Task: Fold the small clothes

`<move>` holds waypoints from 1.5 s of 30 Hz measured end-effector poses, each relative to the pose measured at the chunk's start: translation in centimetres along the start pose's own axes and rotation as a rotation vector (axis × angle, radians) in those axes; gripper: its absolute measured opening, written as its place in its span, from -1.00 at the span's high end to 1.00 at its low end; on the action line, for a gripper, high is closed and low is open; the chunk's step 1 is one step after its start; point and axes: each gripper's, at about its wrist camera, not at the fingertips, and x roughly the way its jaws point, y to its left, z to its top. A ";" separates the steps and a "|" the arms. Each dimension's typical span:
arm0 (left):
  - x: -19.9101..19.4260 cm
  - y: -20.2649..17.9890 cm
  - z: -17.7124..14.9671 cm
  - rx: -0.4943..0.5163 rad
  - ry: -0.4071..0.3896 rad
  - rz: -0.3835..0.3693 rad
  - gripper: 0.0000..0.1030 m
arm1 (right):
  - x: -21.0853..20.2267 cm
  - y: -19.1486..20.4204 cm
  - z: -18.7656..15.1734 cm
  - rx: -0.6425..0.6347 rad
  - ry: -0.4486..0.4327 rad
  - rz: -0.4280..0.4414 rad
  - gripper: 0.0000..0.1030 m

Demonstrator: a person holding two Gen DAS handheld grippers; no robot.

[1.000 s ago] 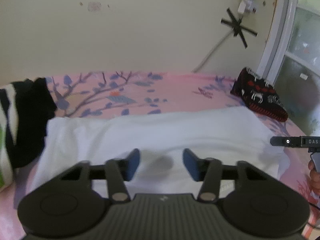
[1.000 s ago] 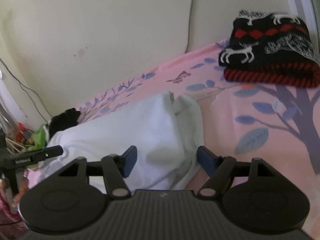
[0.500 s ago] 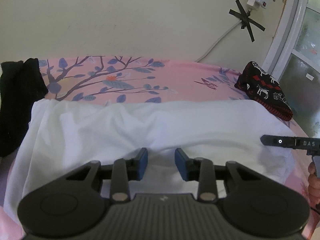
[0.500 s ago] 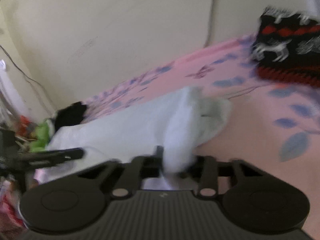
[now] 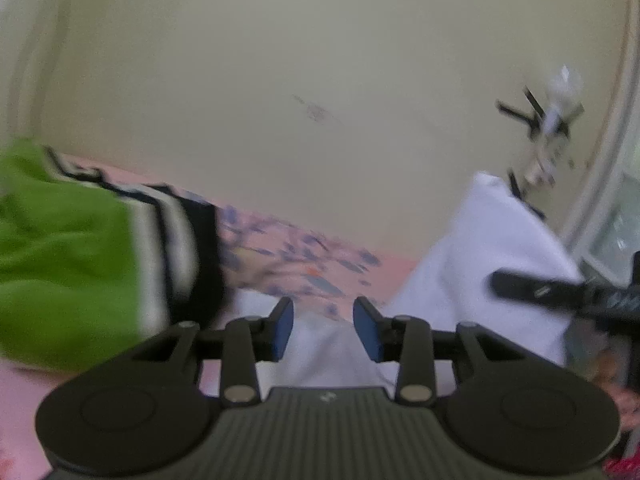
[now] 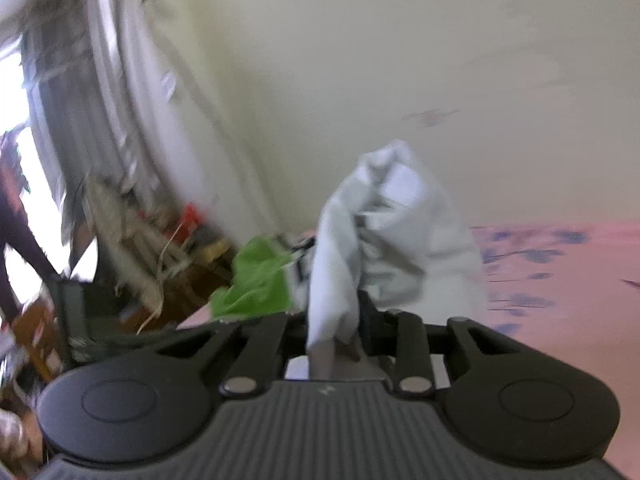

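Since 0.5 s: right gripper (image 6: 334, 332) lifted, clenched on shirt (image 6: 384, 224) end; left gripper (image 5: 323, 330) released; shirt light, limp; next hold: its hem on bed (image 5: 280, 240).

Left gripper (image 5: 323, 330) jaws apart; right gripper (image 6: 334, 330) jaws clamped on cloth.

Soft matt white cloth garment (image 6: 396, 216), prob. cotton

Soft, even daylight fills both fisheye views, with dark vignetted corners. Motion blur smears everything beyond the tongs, including the crumpled white cotton garment (image 6: 384, 232). Overexposed window glare (image 6: 16, 92) burns far left of the right tongs.
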 end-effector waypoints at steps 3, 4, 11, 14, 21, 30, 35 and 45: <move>-2.4 1.8 -0.1 -0.033 -0.035 0.048 0.06 | 7.2 2.4 -1.3 -0.078 0.127 -0.010 0.63; -2.9 2.2 -0.2 -0.039 -0.040 0.063 -0.01 | 9.3 2.8 -2.3 -0.103 0.180 -0.027 0.64; -1.9 3.6 -1.0 -0.064 0.012 0.099 -0.53 | 13.1 3.5 -6.2 -0.158 0.297 0.009 -0.07; -0.1 2.6 -1.2 -0.041 0.043 0.091 -0.66 | 9.1 3.0 -5.1 -0.164 0.225 0.036 -0.04; 3.4 1.3 -2.2 -0.009 0.122 0.128 -0.81 | 5.3 -2.9 -1.3 -0.124 0.064 -0.183 -0.07; 5.3 0.4 -1.9 0.009 0.202 0.175 0.48 | 10.4 -4.7 -1.7 -0.092 0.148 -0.195 1.00; 4.2 0.0 -1.2 -0.033 0.192 0.060 0.59 | 5.8 -4.3 -1.6 -0.162 0.048 -0.339 1.00; 4.4 -0.3 -2.3 -0.048 0.192 0.202 -0.99 | 7.4 -3.7 -1.2 -0.229 0.038 -0.196 -0.59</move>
